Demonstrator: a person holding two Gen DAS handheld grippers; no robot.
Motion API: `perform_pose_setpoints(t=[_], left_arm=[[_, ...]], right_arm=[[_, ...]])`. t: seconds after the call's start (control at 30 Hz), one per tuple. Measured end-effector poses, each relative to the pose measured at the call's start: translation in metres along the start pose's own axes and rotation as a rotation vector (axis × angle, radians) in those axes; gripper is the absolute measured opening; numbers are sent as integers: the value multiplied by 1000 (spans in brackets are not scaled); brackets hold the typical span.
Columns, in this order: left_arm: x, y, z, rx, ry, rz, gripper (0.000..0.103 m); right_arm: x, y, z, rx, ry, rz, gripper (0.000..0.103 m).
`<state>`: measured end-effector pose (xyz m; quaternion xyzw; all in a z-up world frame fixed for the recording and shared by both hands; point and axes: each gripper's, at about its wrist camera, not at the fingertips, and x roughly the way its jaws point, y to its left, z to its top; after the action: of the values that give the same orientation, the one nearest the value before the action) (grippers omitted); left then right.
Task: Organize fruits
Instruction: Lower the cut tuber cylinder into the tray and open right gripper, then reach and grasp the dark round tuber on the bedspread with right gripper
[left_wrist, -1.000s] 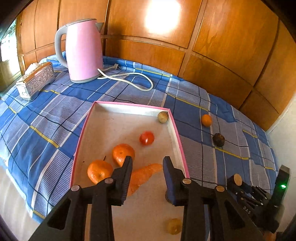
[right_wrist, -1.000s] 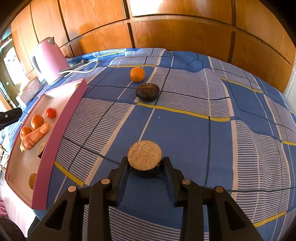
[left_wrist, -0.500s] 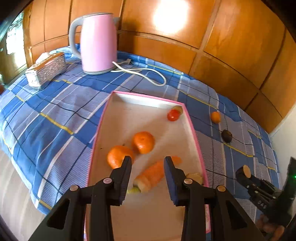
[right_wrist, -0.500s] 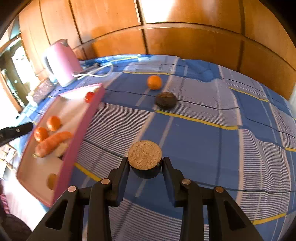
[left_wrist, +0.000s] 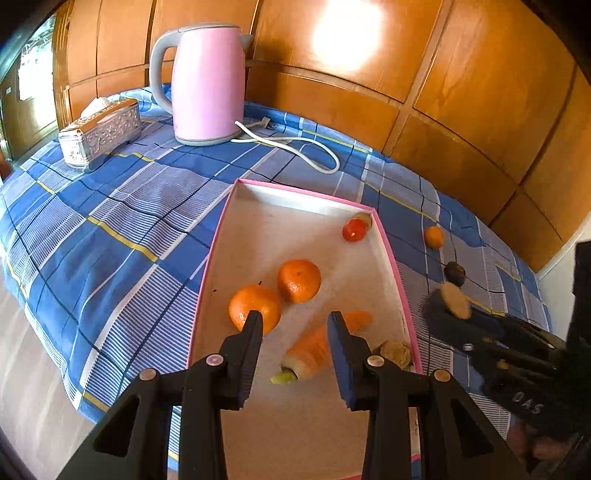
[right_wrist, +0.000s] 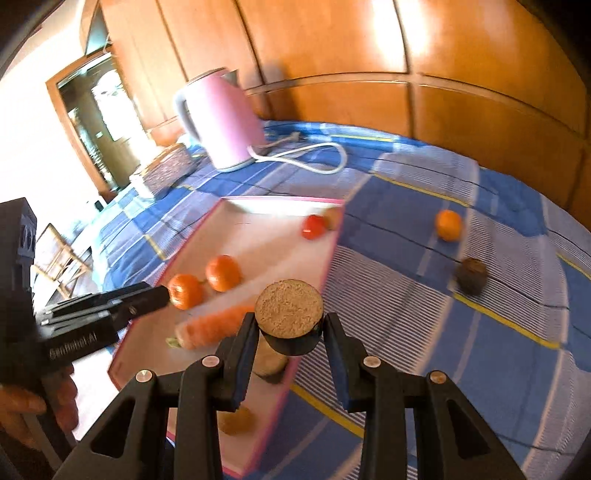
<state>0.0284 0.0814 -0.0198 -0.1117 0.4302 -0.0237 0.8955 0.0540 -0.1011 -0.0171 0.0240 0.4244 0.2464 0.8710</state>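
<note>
Over tray (right_wrist: 328, 258), right tongs (right_wrist: 290, 325) nearer

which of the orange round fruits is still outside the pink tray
The small orange fruit on the blue checked cloth, right of the tray; the two larger ones lie inside it.

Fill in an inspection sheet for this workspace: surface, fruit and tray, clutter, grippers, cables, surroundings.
Surface: blue checked cloth covers it.
Job's things: pink-rimmed tray holds two oranges, a carrot, a tomato and some smaller pieces; a small orange and a dark round fruit lie on the cloth outside it.
Clutter: pink kettle, silver tissue box.
Grippers: left gripper holds nothing, over the tray; right gripper is shut on a dark cut fruit half, near the tray's edge.
Cables: white kettle cord, loose on the cloth.
Surroundings: wooden panelling.
</note>
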Motion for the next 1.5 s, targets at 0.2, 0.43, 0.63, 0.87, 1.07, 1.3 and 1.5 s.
perform_pose_setpoints(t=[0.2,0.43,0.63,0.87,1.07,1.3,1.5], left_arm=[[1,1,0,-2,5,-5,37],[3,-1,-2,3,10,-6,37],[1,-7,-3,18,7,-5,37],[-2,-21,-6,58,9,-9,39],[-3,-38,-10,107,9,-21,39],[-4,-56,-13,160,6,-31,39],[-3,-67,-14,190,8,-40,39]], right_arm=[[21,14,2,-7,43,21,37],[23,14,-7,17,49,20,39],[12,4,-14,55,23,-4,39],[-4,-12,-22,104,-12,-58,39],[-13,-31,-28,165,-33,-90,39],[-20,-50,-35,210,-46,-127,39],[-25,-64,-41,248,-51,-152,39]])
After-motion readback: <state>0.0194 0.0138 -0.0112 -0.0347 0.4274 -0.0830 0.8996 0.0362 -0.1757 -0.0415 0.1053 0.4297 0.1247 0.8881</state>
